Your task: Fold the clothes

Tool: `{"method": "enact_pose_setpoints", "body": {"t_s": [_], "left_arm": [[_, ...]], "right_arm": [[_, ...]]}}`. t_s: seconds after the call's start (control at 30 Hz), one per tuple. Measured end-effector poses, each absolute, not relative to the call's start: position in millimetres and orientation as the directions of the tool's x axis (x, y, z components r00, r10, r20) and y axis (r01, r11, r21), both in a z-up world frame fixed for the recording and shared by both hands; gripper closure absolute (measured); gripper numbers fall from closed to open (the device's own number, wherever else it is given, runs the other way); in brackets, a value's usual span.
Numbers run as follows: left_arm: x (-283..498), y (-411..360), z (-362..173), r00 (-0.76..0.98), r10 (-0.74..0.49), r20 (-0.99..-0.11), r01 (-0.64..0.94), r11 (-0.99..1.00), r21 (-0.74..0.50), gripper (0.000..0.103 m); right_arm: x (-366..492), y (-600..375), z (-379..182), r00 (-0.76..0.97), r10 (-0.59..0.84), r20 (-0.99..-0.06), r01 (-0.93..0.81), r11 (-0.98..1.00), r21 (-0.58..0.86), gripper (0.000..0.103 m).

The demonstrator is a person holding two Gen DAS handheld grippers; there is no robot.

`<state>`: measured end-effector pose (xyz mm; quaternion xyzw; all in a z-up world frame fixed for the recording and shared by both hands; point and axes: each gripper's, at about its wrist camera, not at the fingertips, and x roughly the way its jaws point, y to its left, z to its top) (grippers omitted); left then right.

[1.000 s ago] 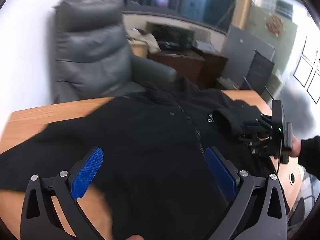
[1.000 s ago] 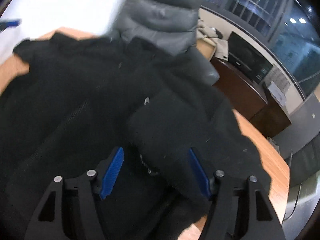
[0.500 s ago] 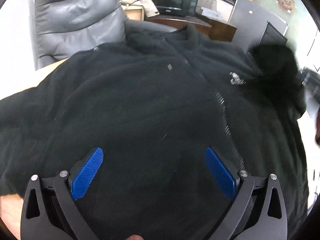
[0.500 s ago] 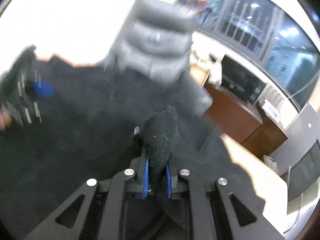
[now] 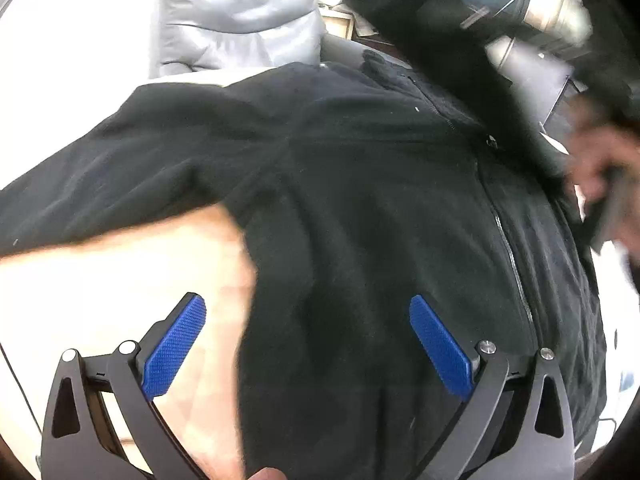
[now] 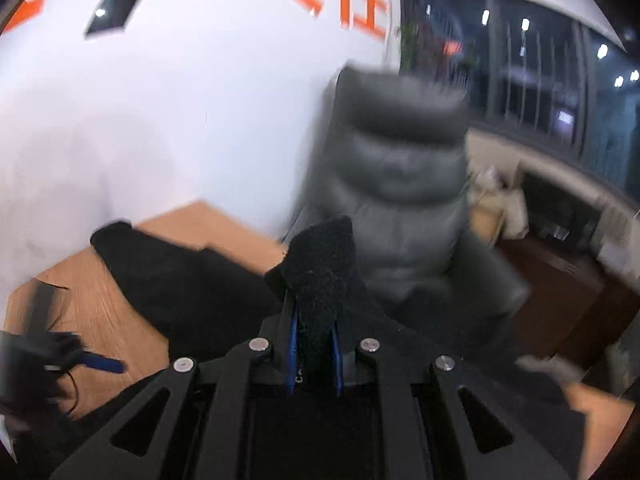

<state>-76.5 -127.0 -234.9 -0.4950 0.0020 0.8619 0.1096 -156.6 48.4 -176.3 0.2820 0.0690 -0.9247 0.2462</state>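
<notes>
Lifted off the jacket point(image 5: 360, 200), right gripper point(image 6: 314, 354) now pinches its sleeve point(image 6: 320, 268).

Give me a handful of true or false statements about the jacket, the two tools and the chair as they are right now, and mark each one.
1. The right tool is clamped on a fold of the black fleece zip-up jacket. True.
2. The left tool grips the jacket's hem. False: its blue pads stand wide apart, above the fabric, pressing on nothing.
3. A grey padded leather armchair stands behind the wooden table. True.
4. The jacket's zip is undone and the front lies open. False: the zip runs closed down the front.
5. The jacket hides the whole table. False: bare wood shows beside it.
</notes>
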Motion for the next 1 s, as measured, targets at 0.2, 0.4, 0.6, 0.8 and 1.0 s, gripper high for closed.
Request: {"method": "enact_pose_setpoints", "body": {"t_s": [0.2,0.4,0.6,0.8,1.0], "left_arm": [[-86,-145,-226,-0.532,0.209,-0.820,-0.196,-0.973,-0.121,0.000],[-132,-119,-195,-0.588,0.381,-0.714,-0.328,-0.919,-0.220,0.000],[-189,-36,-200,-0.528,0.527,-0.665,-0.495,-0.828,-0.263,0.000],[-234,1,-269,-0.495,0.300,-0.815,-0.390,-0.915,-0.100,0.000],[-224,5,-272,-0.521,0.266,-0.811,-0.387,-0.921,-0.054,0.000]], "right_arm": [[-181,6,-260,-0.612,-0.390,-0.688,0.487,-0.871,0.061,0.077],[-117,59,-228,-0.714,-0.363,-0.599,0.450,-0.893,0.005,0.031],[-68,171,-212,-0.796,-0.085,-0.599,0.209,-0.968,-0.141,0.019],[-85,276,-282,-0.601,0.134,-0.788,0.053,-0.977,-0.207,0.039],[-71,331,-295,-0.580,0.253,-0.775,-0.146,-0.967,-0.206,0.033]]}}
